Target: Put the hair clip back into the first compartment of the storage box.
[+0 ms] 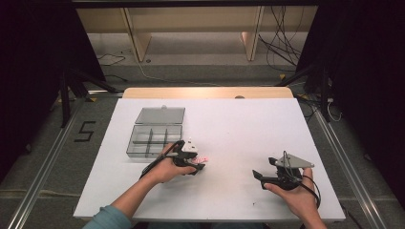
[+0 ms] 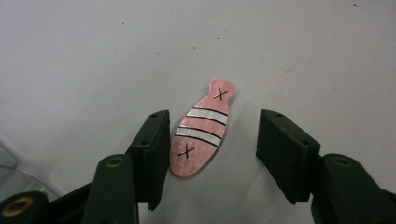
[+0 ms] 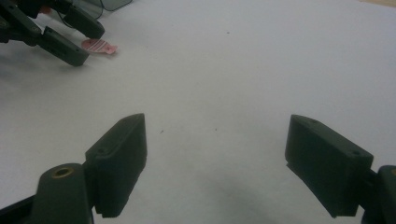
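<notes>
A flat pink fish-shaped piece (image 2: 201,135) with two white stripes and two black crosses lies on the white table (image 1: 229,129). My left gripper (image 2: 215,125) is low over it, open, with a jaw on each side. The jaw at the left of the left gripper view is right against the fish's edge, while the other stands well clear. In the high view the left gripper (image 1: 199,165) is left of centre, with the fish (image 1: 203,160) at its tips. My right gripper (image 1: 264,171) rests near the front right, open and holding nothing. From the right gripper (image 3: 215,135), the fish (image 3: 99,45) lies far off.
A clear plastic compartment box (image 1: 154,140) with its lid (image 1: 160,115) folded back sits just behind the left hand. The table's front edge runs close to both forearms. Cables and wooden shelving lie on the floor beyond the far edge.
</notes>
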`<state>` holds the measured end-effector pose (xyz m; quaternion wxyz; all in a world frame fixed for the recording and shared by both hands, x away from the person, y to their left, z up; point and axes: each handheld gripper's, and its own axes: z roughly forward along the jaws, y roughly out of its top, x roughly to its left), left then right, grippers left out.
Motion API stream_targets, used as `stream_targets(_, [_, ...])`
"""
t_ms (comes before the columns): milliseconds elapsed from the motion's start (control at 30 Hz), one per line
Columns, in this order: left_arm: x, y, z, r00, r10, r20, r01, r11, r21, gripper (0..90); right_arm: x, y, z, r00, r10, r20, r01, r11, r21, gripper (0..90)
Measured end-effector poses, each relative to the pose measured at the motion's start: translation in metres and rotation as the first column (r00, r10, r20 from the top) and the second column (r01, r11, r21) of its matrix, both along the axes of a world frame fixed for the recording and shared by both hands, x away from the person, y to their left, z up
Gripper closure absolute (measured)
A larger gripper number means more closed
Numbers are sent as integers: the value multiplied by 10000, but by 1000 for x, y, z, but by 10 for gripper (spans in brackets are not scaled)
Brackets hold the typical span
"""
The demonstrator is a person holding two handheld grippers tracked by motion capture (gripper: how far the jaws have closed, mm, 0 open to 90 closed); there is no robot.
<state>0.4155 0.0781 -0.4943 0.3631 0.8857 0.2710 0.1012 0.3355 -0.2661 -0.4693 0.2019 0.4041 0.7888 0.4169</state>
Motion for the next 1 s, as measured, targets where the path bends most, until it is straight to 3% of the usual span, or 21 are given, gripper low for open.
stream_targets(333, [-1,1,-1,9999,116,58,-115,9998,-157,535,0,-1,-1,10000,-87,-2,87,10000,-17,228])
stream_targets(500, [1,3,0,9997,241,80,-240,9996,-134,637,0,-1,-1,9999,-98,-27,98,10000,19,231])
stream_targets(700, [1,2,0,9996,259,103,-258,9996,-102,674,0,-1,-2,9999,-94,-49,94,10000,26,236])
stream_targets(867, [-2,3,0,9992,100,385,-100,9999,-5,683,0,-1,-1,9999,-92,-48,92,10000,24,239])
stream_targets(1000, [-3,4,-2,9986,132,509,-123,9998,-183,684,1,-1,-2,9999,-79,-70,79,10000,3,241])
